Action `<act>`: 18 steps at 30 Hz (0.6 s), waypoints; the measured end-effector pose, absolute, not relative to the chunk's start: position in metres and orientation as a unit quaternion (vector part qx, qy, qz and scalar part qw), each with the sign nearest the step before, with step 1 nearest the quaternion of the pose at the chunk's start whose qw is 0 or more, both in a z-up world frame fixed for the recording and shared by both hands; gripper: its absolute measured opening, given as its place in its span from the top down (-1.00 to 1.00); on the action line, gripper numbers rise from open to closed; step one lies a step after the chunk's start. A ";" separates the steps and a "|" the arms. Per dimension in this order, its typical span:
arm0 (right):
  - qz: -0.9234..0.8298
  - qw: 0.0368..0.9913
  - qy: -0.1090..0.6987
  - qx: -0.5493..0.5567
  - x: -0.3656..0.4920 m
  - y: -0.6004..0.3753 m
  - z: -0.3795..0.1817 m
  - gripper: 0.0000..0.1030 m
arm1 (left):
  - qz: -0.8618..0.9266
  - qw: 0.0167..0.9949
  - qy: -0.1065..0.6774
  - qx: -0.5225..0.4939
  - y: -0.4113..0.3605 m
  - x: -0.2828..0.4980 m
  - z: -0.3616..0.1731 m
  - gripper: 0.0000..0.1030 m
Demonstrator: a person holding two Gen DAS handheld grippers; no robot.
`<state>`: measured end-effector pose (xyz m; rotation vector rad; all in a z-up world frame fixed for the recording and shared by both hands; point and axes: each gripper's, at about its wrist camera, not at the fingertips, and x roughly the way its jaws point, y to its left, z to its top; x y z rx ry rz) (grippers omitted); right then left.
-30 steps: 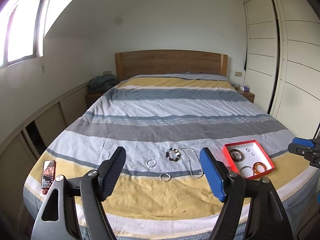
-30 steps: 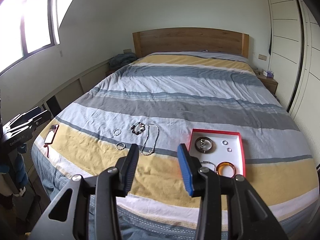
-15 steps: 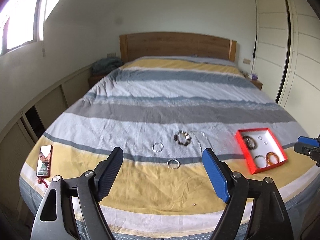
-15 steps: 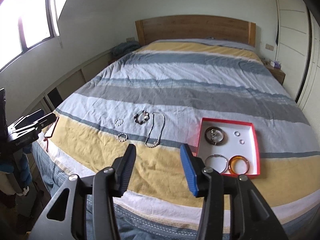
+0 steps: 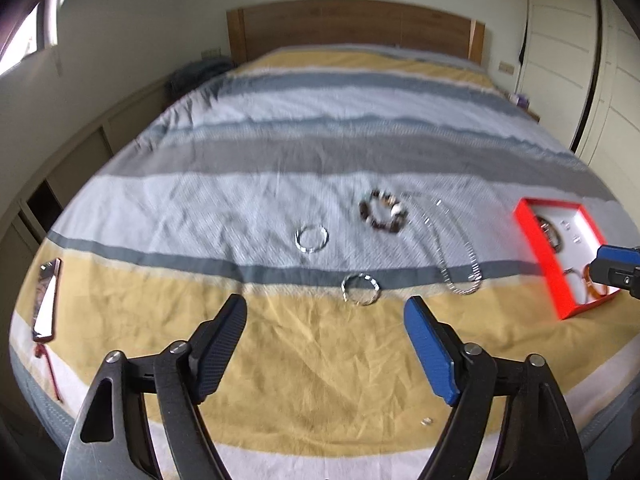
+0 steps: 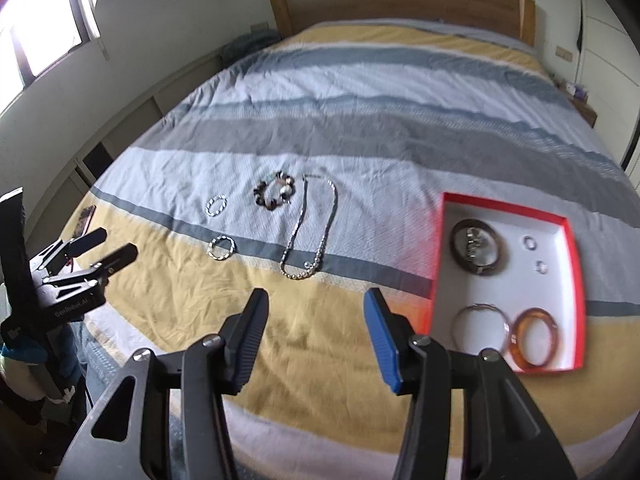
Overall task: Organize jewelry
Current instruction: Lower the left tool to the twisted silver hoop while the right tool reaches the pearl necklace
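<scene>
- Bed [image 6: 360, 80]: striped cover fills both views; the headboard [image 6: 400, 4] stands at 12 o'clock, the near edge runs along 6 o'clock. The upper stripes lie bare and unobstructed.
- Red box [image 6: 576, 280]: sits at 3 o'clock in the right wrist view, near the bed's near edge, open-topped with a white floor. It contains a dark bangle [image 6: 478, 252], an amber bangle [image 6: 534, 338], a thin silver bangle [image 6: 480, 326] and two small rings [image 6: 530, 242].
- Left gripper [image 5: 324, 320]: fingers wide apart, nothing between them, above the yellow stripe.
- Right gripper [image 6: 316, 312]: fingers apart, having just been opening, nothing between them.
- Chain necklace [image 6: 312, 232]: on the cover at 12 o'clock from the right gripper.
- Beaded bracelet [image 6: 276, 192]: just beside the necklace, at its 9 o'clock.
- Two silver bracelets [image 6: 218, 205]: loose at 10 o'clock.
- Phone [image 5: 46, 300]: at the 9 o'clock edge.
</scene>
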<state>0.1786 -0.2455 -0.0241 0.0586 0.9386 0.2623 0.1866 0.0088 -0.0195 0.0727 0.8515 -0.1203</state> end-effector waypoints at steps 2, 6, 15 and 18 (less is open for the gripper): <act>0.130 0.876 0.463 0.027 0.196 -0.241 -0.038 0.07 | -0.062 0.901 0.427 0.031 0.008 0.199 -0.033 -0.39; 0.137 0.865 0.482 0.032 0.227 -0.234 -0.061 0.07 | -0.069 0.890 0.450 0.029 0.005 0.225 -0.058 -0.29; 0.152 0.846 0.507 0.062 0.283 -0.218 -0.102 -0.05 | -0.082 0.871 0.484 0.030 0.000 0.267 -0.099 -0.12; 0.156 0.842 0.511 0.074 0.297 -0.214 -0.112 -0.06 | -0.085 0.867 0.490 0.027 0.001 0.273 -0.108 -0.06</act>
